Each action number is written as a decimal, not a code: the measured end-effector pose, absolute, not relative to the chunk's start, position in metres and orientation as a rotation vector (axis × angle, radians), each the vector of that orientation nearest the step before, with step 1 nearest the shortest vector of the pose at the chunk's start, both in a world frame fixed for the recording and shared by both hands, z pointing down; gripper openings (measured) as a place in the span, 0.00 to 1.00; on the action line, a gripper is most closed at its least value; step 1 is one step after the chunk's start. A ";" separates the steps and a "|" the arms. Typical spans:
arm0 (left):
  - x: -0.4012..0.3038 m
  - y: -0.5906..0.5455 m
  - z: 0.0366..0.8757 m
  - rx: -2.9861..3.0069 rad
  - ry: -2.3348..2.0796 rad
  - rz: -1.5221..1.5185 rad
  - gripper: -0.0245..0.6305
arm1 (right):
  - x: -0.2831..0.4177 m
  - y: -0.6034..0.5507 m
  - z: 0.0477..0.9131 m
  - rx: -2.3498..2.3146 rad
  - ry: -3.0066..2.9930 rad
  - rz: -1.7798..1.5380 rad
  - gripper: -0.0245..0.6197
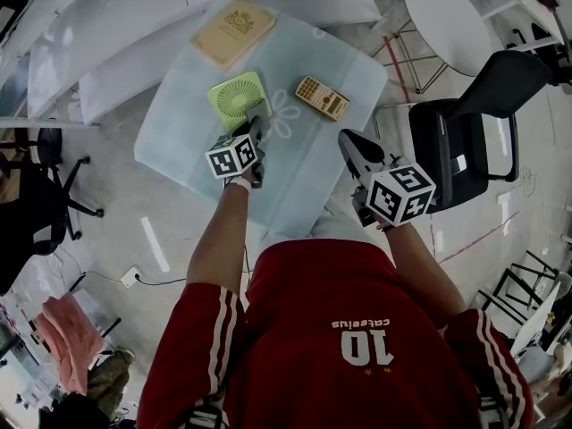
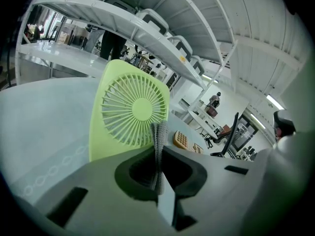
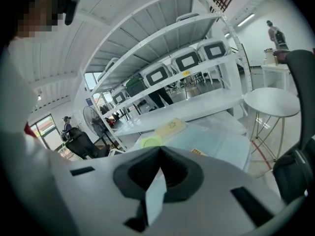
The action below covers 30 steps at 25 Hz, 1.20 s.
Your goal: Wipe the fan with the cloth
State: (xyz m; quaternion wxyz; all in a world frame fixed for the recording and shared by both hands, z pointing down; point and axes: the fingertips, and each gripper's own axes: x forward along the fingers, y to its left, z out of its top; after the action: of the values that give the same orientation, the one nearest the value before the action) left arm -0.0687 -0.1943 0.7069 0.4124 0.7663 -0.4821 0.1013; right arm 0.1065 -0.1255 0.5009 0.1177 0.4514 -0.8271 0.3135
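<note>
Left hand-held gripper (image 2: 158, 155): jaws clenched on a narrow fold of grey ribbed cloth (image 2: 158, 134), which stands out past the jaw tips. In the left gripper view the cloth's free end overlaps the lower right edge of the green fan (image 2: 132, 107); whether cloth and fan touch cannot be told. In the head view this gripper's tips sit at the fan's near right corner, with the fan just ahead and to the left of them.

Right hand-held gripper (image 3: 158, 155): jaws closed together with nothing between them. In the head view it is held off the near right side of the worktop (image 1: 179, 141), well apart from the fan.

The fan lies on the pale worktop with its round grille facing up. A tan calculator (image 1: 322, 98) lies beside it on the right, a tan book (image 1: 233, 31) beyond it at the far edge. A black office chair (image 1: 469, 137) stands right of the worktop.
</note>
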 end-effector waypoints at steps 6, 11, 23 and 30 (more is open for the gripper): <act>-0.079 -0.192 0.708 1.921 -1.226 0.251 0.07 | 0.100 -0.125 0.500 1.306 -2.426 0.910 0.05; -0.087 -0.190 0.707 1.918 -1.240 0.251 0.07 | 0.097 -0.123 0.499 1.296 -2.429 0.904 0.05; -0.109 -0.187 0.707 1.907 -1.265 0.242 0.07 | 0.086 -0.123 0.496 1.277 -2.434 0.893 0.05; -0.124 -0.184 0.708 1.888 -1.289 0.246 0.07 | 0.077 -0.124 0.494 1.256 -2.435 0.893 0.05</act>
State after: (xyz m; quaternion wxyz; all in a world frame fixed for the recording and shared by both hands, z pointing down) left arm -0.1244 -0.1841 0.7083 0.4090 0.7493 -0.5115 0.0978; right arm 0.0771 -0.1237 0.4943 0.1297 0.4322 -0.8378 0.3073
